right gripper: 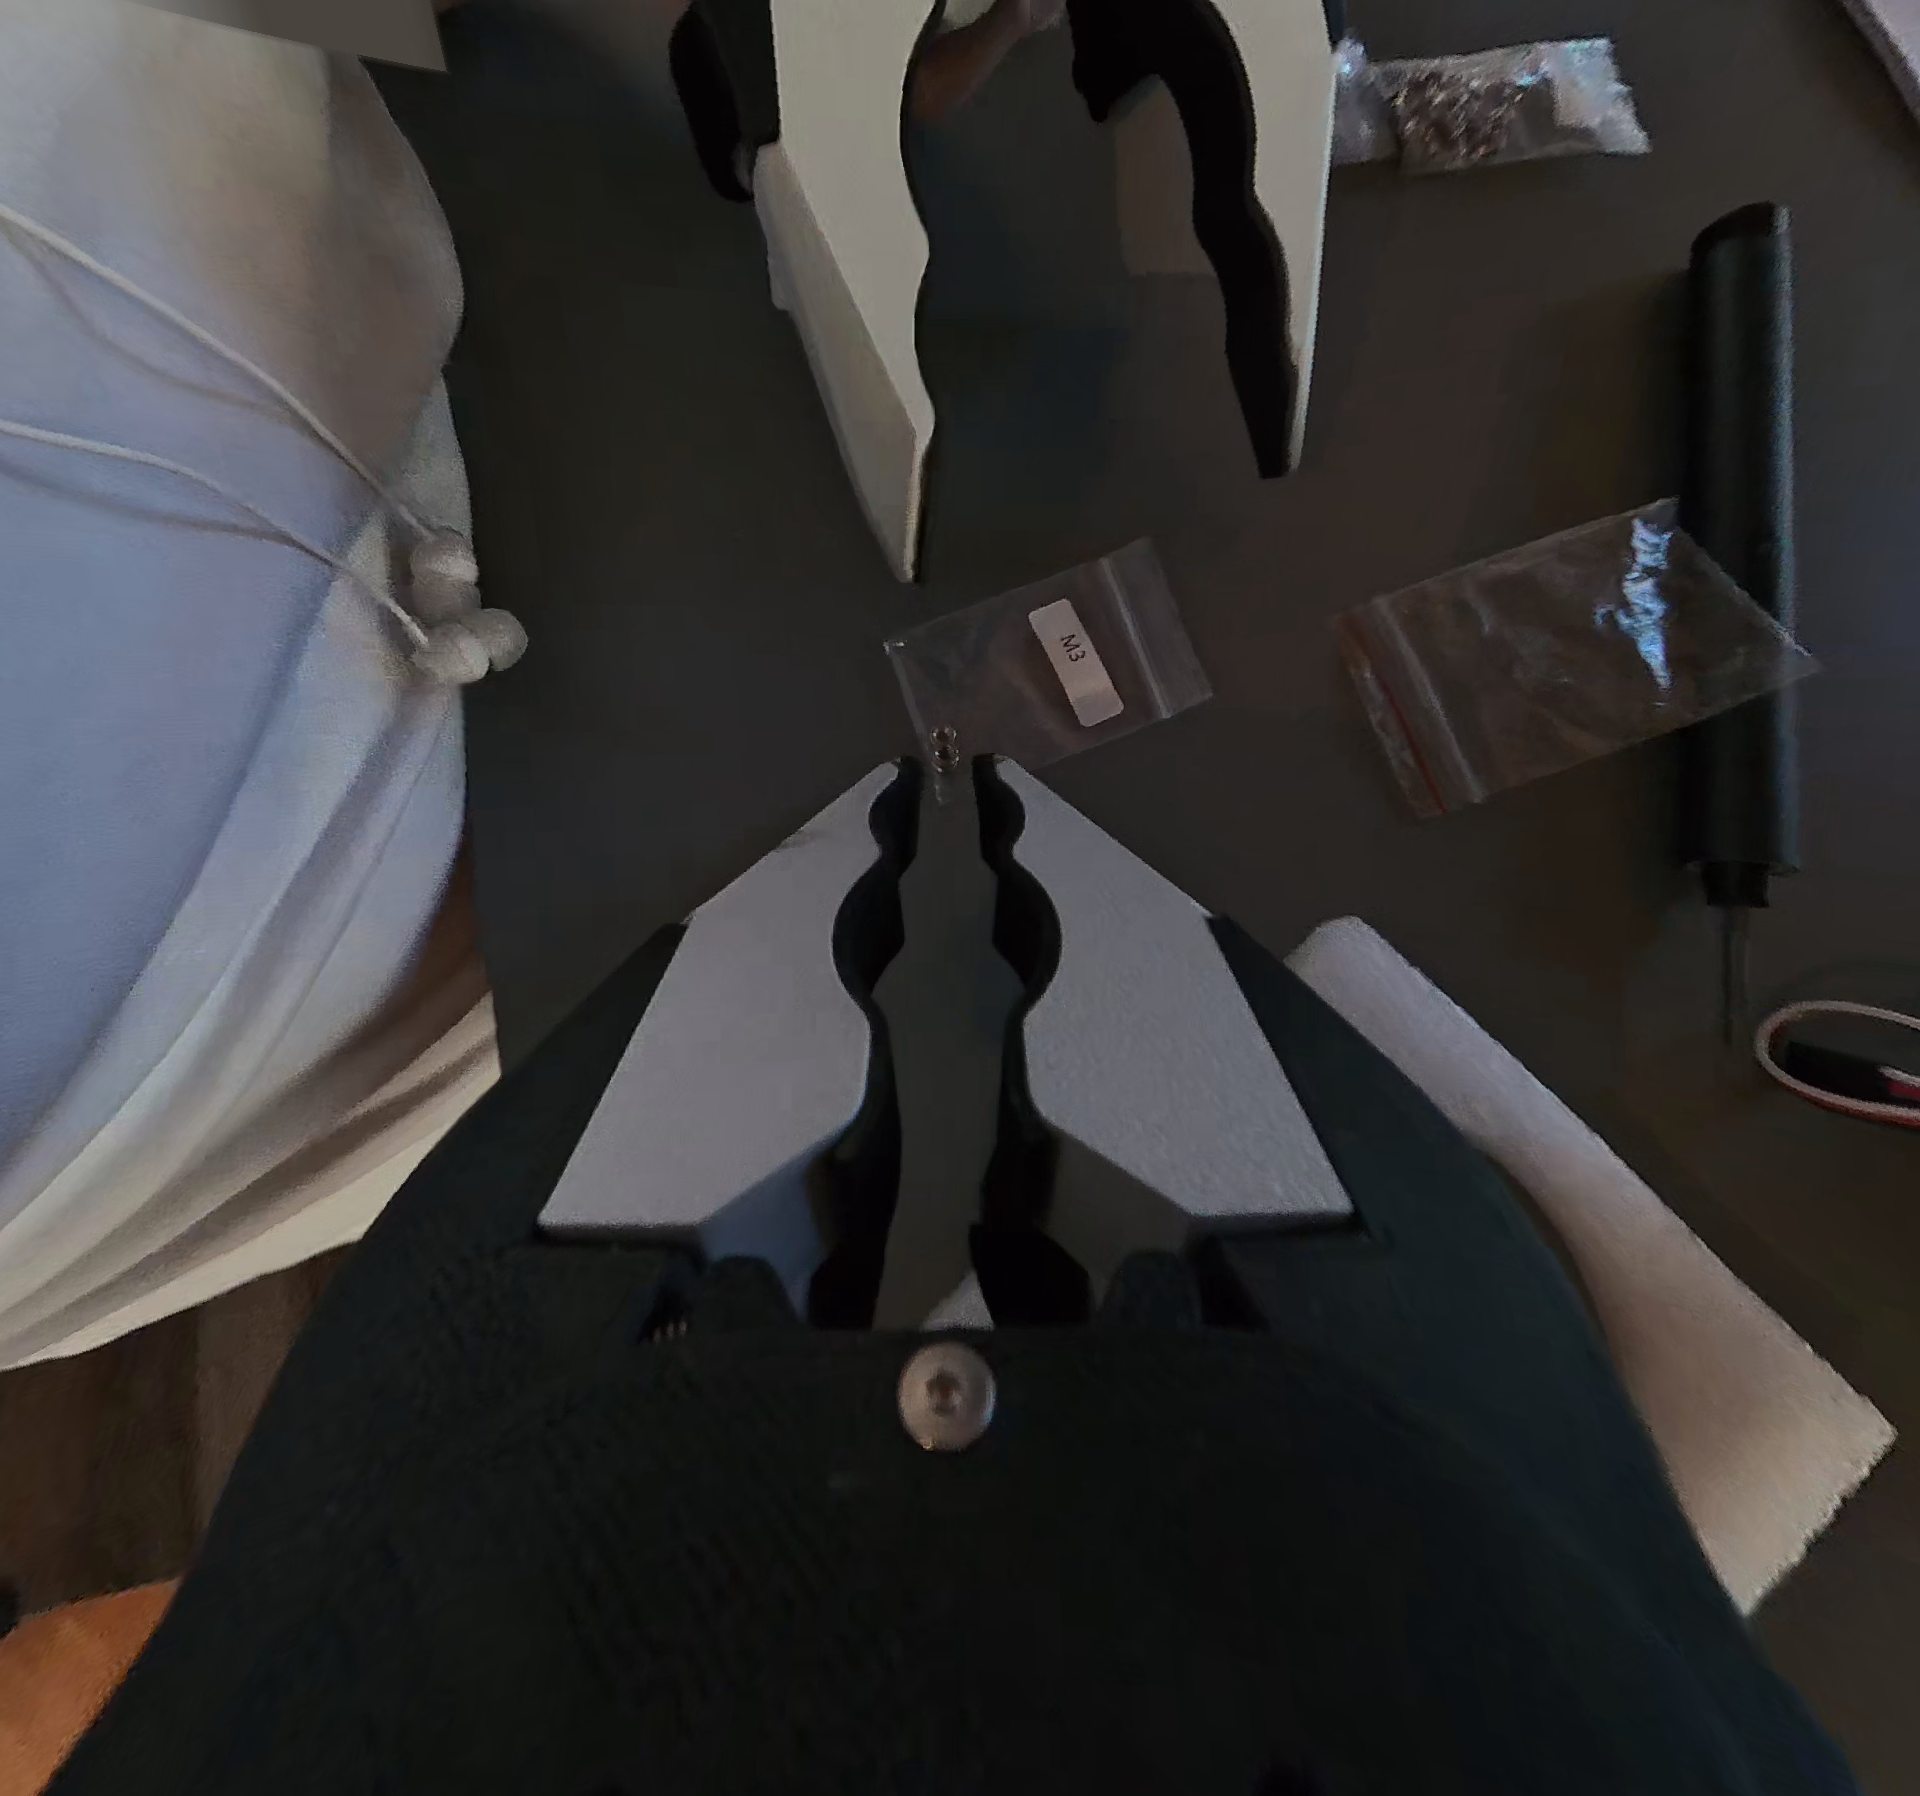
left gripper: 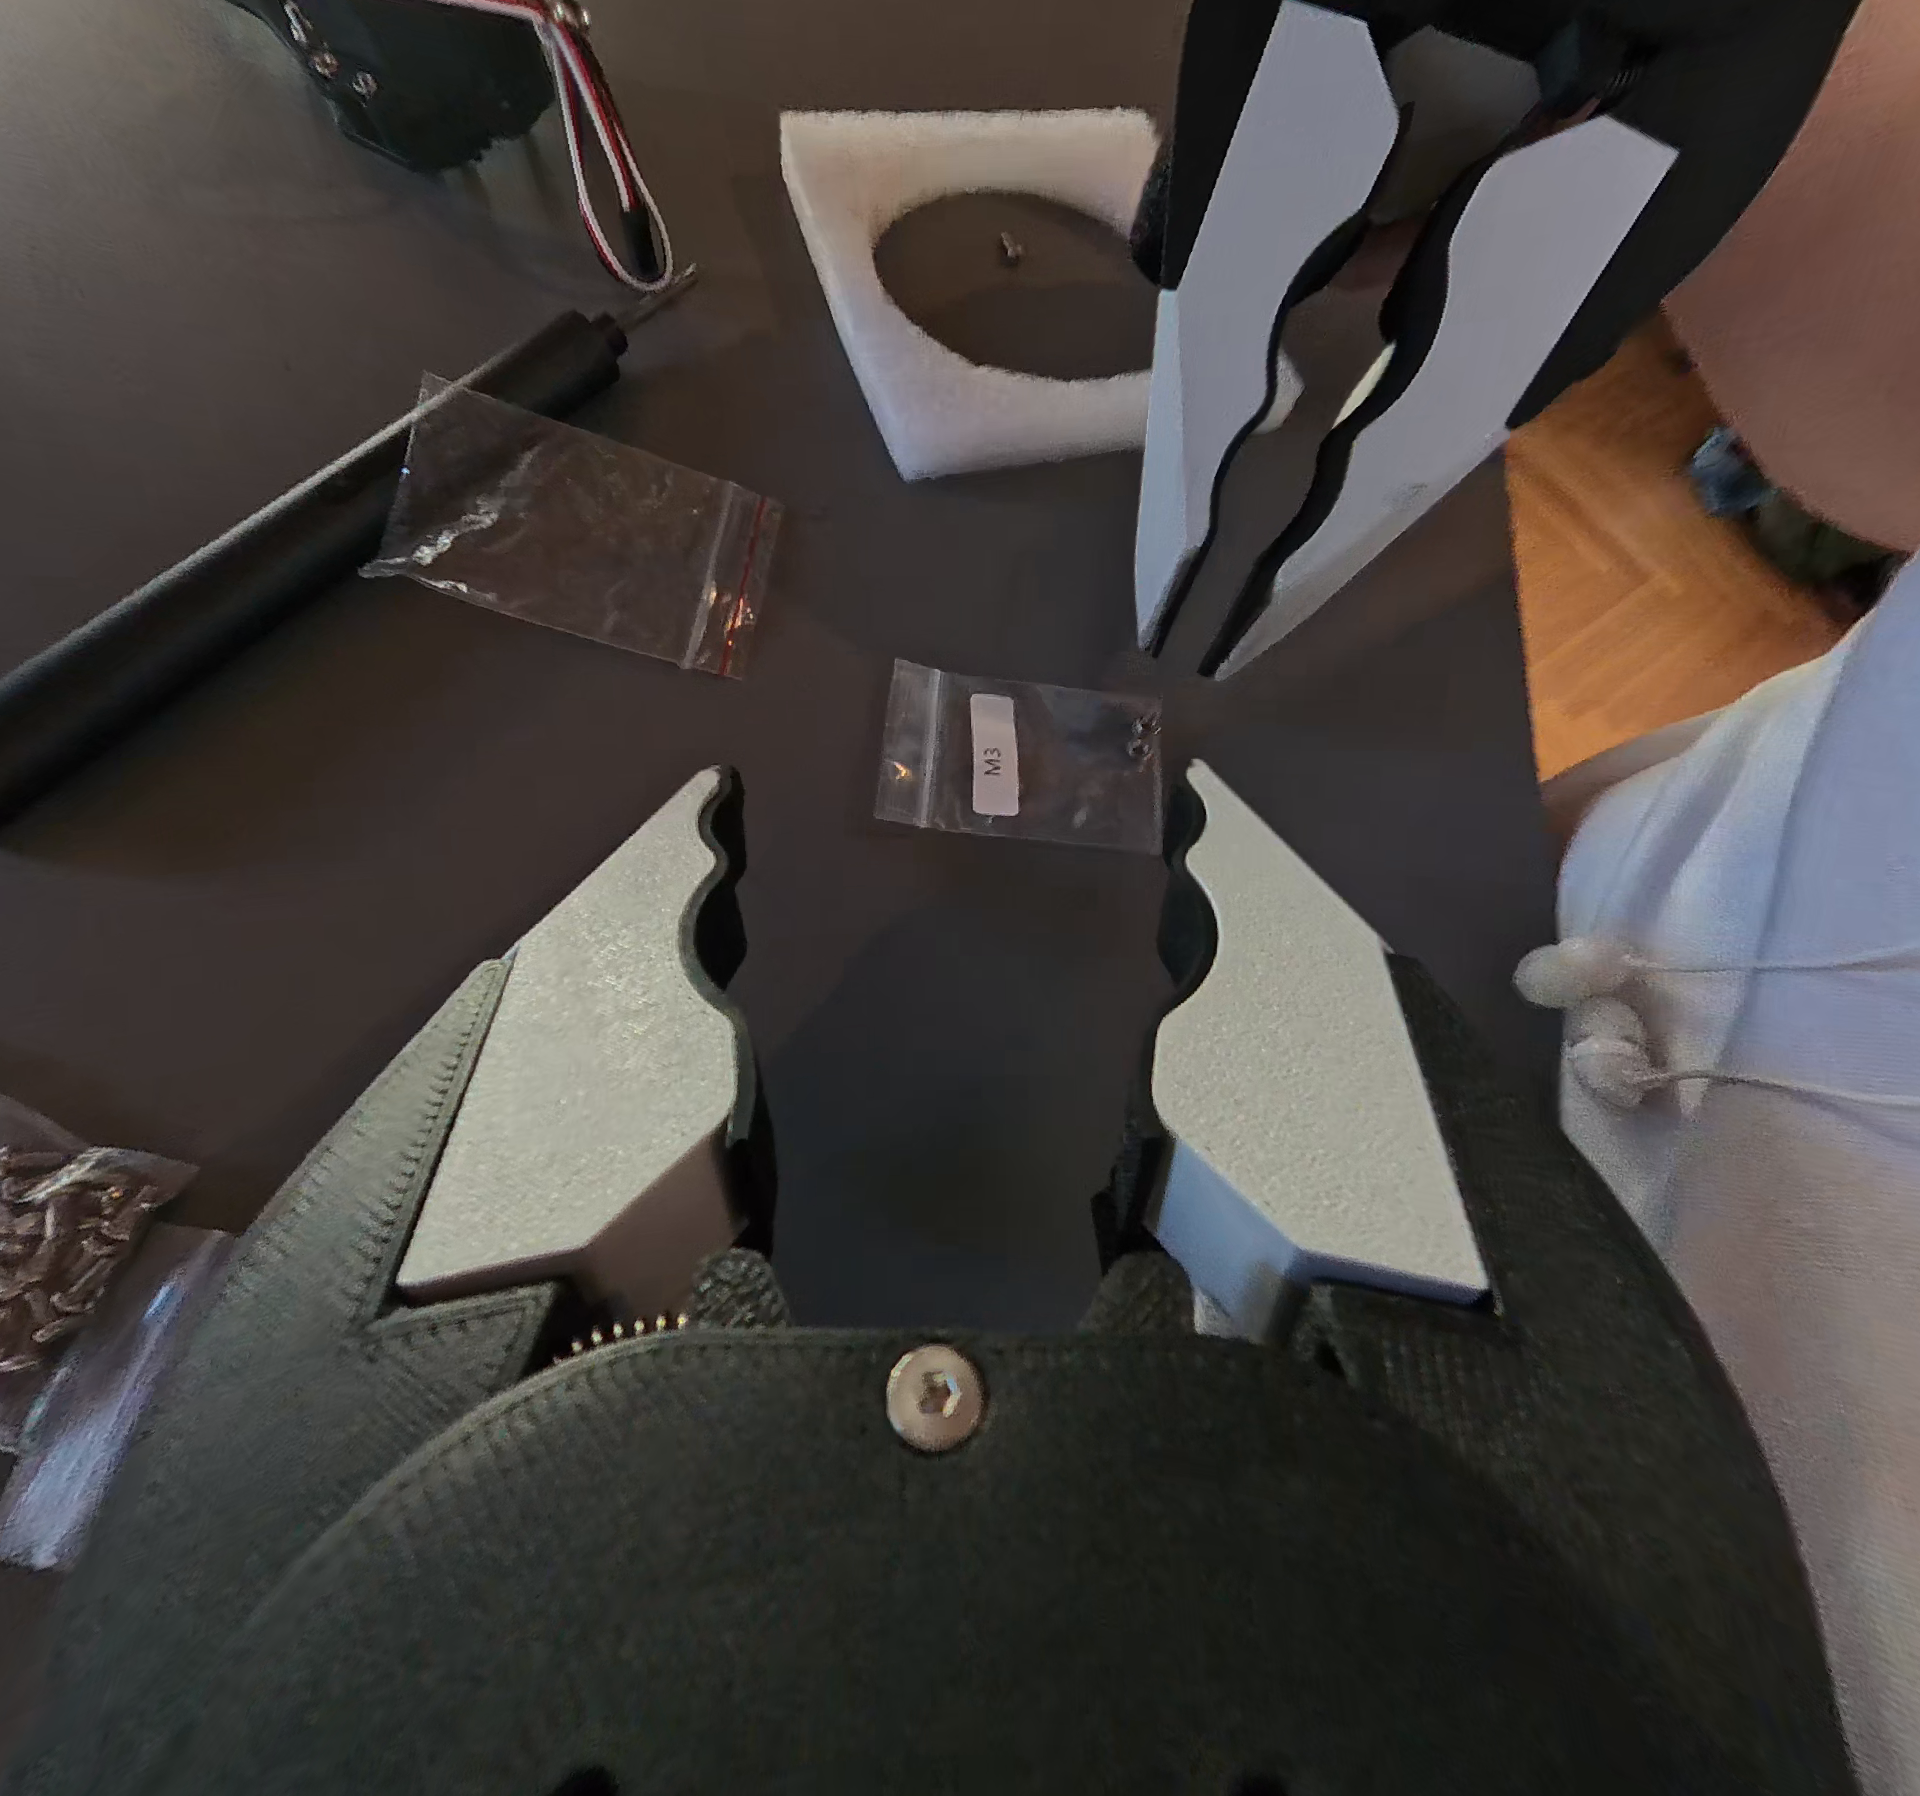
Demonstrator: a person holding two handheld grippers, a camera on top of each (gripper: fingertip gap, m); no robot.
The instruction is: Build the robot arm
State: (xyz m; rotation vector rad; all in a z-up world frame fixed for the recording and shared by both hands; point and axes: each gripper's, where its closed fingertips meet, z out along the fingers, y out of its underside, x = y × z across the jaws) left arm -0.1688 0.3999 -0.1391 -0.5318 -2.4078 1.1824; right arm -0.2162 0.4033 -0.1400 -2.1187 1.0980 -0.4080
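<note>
A small clear zip bag with a white label (left gripper: 1018, 759) (right gripper: 1049, 676) lies flat on the dark table (left gripper: 312, 811), with two tiny metal parts (left gripper: 1143, 730) in one corner. My left gripper (left gripper: 961, 778) is open and empty, its tips either side of the bag's near edge; it also shows in the right wrist view (right gripper: 1091, 515). My right gripper (right gripper: 945, 766) (left gripper: 1179, 660) is down at the bag's corner with the metal parts. Its jaws are almost together with a narrow gap, and the bag's corner lies in that gap.
A larger empty clear bag (left gripper: 582, 531) (right gripper: 1558, 655) lies over a black tube-shaped tool (left gripper: 260, 551). A white foam block (left gripper: 935, 157) has a small screw in its round hole. Also here: a black part with a red-white cable (left gripper: 416, 32), a bag of screws (right gripper: 1486, 105) and a person in white (left gripper: 1766, 915). My right tips are roughly 15 cm from the white foam block (left gripper: 935, 157).
</note>
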